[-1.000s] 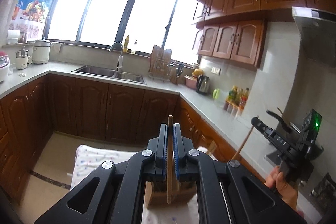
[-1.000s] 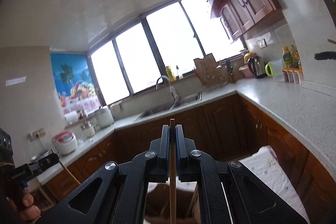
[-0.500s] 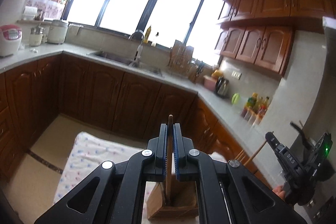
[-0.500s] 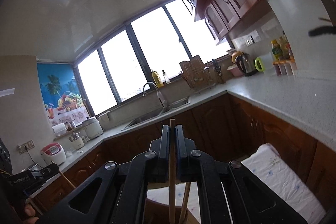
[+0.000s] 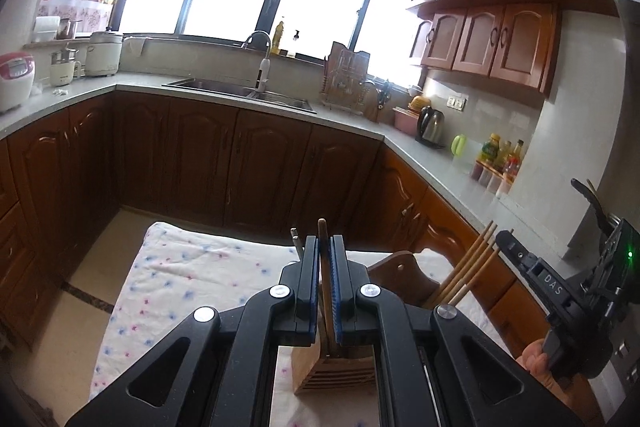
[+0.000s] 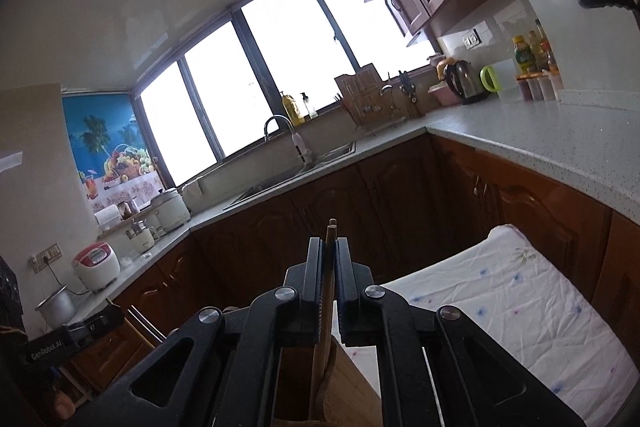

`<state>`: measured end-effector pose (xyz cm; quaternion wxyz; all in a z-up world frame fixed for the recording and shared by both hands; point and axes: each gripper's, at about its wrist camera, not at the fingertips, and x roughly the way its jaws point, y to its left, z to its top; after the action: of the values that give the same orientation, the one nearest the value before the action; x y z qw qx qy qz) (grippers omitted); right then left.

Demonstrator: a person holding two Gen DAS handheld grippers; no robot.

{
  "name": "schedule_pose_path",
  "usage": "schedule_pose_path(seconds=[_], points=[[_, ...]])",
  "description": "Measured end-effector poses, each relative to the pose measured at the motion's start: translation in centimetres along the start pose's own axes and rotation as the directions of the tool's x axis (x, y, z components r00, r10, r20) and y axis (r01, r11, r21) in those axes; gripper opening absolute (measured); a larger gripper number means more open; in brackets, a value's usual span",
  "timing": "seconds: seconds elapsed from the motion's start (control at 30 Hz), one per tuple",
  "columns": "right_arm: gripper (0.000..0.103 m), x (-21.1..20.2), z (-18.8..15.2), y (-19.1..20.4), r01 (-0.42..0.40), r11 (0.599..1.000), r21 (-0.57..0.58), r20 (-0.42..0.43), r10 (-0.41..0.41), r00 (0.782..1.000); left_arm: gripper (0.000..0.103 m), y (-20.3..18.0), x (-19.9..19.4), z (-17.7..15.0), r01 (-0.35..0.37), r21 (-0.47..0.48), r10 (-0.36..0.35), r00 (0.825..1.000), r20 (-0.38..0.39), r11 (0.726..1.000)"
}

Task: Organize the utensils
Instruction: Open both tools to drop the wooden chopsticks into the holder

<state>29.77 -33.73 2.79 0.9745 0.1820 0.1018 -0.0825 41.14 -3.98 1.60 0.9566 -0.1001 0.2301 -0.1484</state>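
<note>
A small table under a white cloth with blue and pink flowers (image 5: 192, 275) is carrying a slatted wooden utensil holder (image 5: 332, 367) near its right edge, with several pale chopsticks (image 5: 468, 267) already leaning out of it. The left gripper (image 5: 325, 283) is clenching a dark wooden stick (image 5: 322, 231), and the right gripper (image 6: 329, 283) is pinching a paler wooden chopstick (image 6: 331, 227). Each is hanging over the holder, so keeping both sticks upright while lowering should help the tips find a compartment before the jaws let go.

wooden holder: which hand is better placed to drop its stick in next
Left, probably. The left gripper holds its stick upright right above the wooden holder. The right gripper sits over the holder's near edge.
</note>
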Motion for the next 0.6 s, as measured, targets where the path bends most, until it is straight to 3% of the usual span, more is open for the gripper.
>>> schedule_pose_path(seconds=[0.43,0.53,0.6], points=[[0.007,0.1,1.0,0.2,0.003,1.0,-0.017,-0.062,-0.004,0.998,0.004,1.4,-1.4,-0.5,-0.015,0.006,0.015,1.0,-0.017,1.0],[0.011,0.2,1.1,0.3,-0.001,1.0,-0.02,-0.08,-0.001,0.997,0.005,1.4,-1.6,-0.7,-0.015,0.002,0.015,1.0,-0.022,1.0],[0.017,-0.1,1.0,0.2,-0.007,1.0,-0.012,-0.083,0.006,0.997,0.011,1.5,-1.6,-0.6,-0.009,-0.01,0.009,1.0,-0.025,1.0]])
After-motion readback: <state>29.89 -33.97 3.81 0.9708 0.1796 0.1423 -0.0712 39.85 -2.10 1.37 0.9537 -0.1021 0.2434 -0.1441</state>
